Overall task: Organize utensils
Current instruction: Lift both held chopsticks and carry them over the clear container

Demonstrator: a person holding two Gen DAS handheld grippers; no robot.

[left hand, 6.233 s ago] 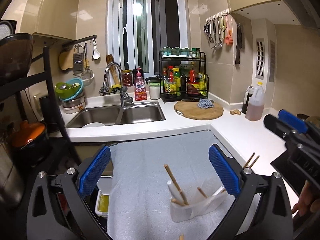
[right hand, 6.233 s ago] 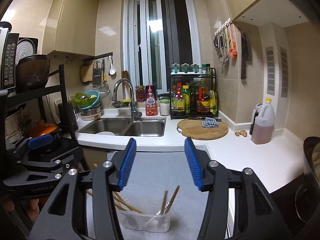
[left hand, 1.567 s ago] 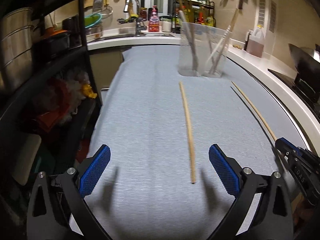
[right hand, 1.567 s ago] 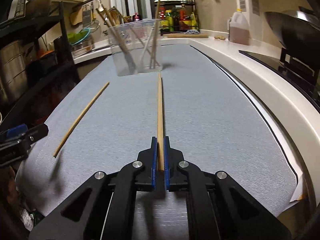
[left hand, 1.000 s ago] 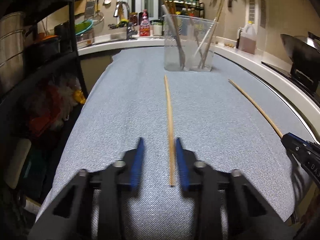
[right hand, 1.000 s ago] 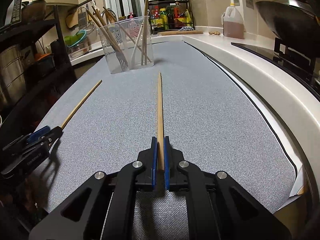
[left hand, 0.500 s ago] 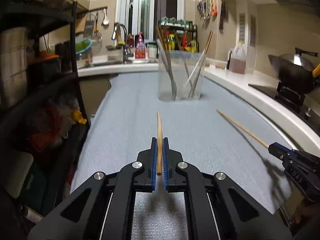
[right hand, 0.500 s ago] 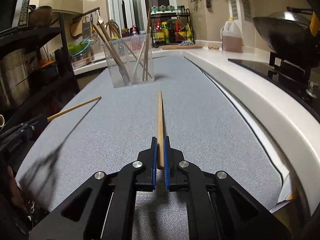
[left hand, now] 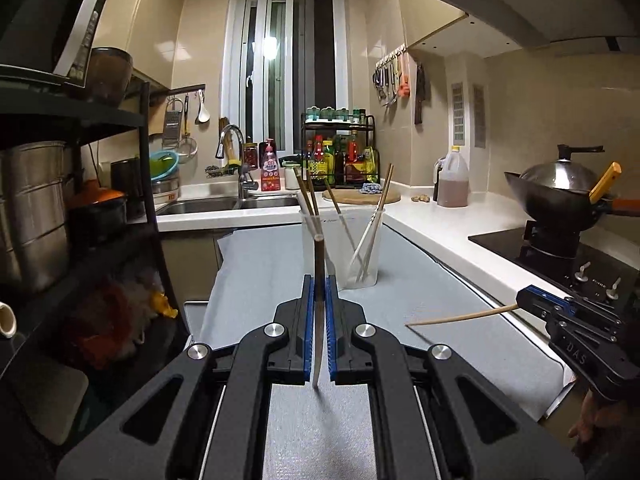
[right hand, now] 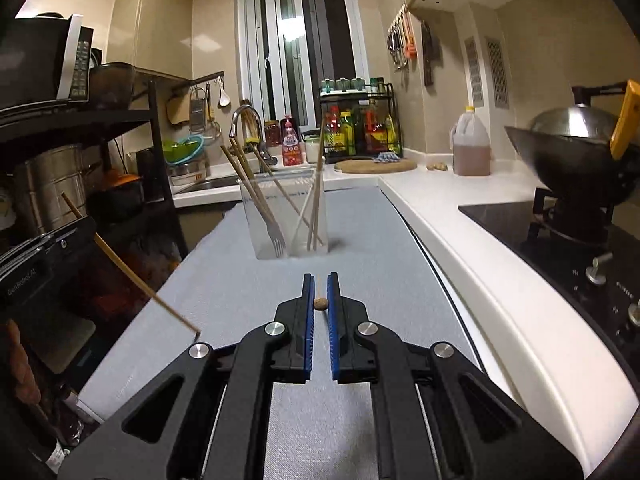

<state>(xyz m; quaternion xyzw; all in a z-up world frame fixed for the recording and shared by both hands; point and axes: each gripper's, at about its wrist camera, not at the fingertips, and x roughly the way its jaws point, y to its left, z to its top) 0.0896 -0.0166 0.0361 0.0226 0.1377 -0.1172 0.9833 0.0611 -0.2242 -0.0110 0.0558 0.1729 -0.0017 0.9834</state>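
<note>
- The grey mat (left hand: 460, 344) lies bare ahead of both grippers; its right edge meets the white counter (right hand: 472, 248).
- The clear container (right hand: 288, 216) stands mid-mat, holding chopsticks and a fork (right hand: 276, 242).
- The left gripper (left hand: 319, 320) is clamped on one wooden chopstick (left hand: 319, 264), lifted off the mat.
- The right gripper (right hand: 320, 312) pinches the second chopstick (right hand: 320, 303), seen end-on.

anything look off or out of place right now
Nothing stands out. Each gripper holds one chopstick clear of the grey mat, and the clear holder stands upright with its utensils inside.
</note>
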